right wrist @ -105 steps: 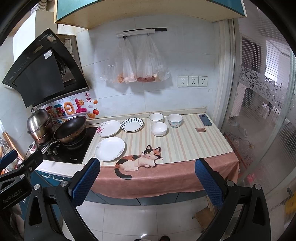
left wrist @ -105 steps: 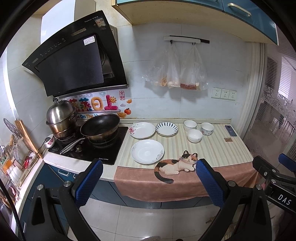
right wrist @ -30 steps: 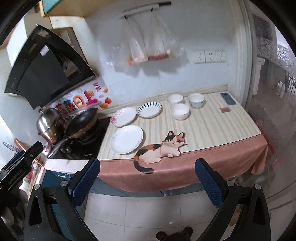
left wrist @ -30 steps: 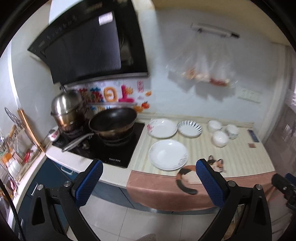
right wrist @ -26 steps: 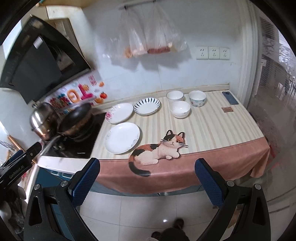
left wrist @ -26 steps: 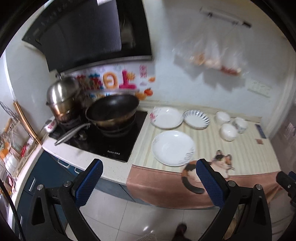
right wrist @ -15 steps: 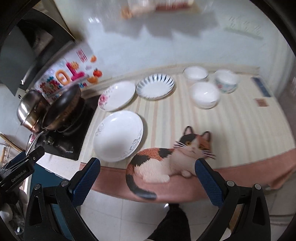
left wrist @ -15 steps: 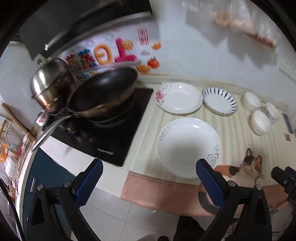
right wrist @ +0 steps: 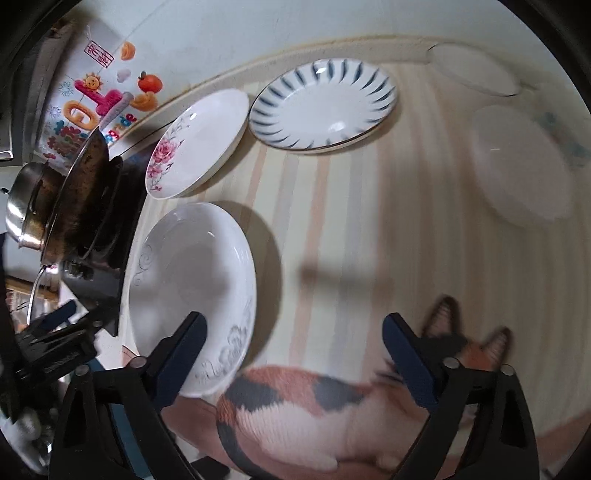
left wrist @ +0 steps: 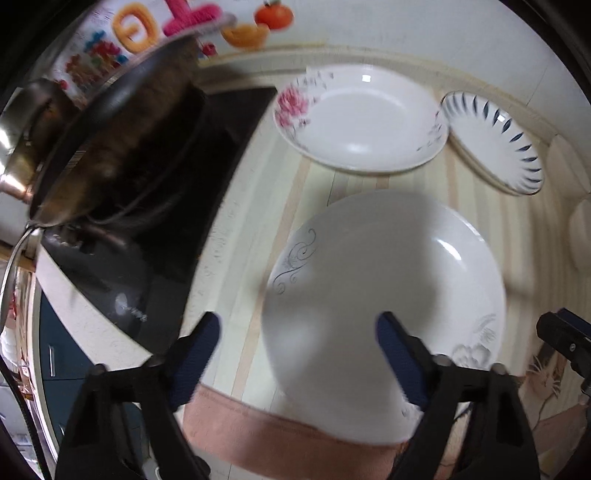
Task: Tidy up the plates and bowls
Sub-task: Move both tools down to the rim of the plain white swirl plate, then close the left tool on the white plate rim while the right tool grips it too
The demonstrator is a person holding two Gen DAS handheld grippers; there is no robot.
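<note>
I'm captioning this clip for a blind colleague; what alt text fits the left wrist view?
The open left gripper hovers at the near rim of a large white plate on a striped counter. Behind it sit a rose-patterned plate and a blue-striped plate; a dark wok sits on the stove at left.

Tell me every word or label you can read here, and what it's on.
"O": the big orange letter on the wall sticker; the pink shape beside it is cut off.
Small coloured lettering below the big letters: too blurred to read.
Red seal stamp on the wall: characters too small to read.
Pale mark on the black hob: blurred, unreadable.
</note>
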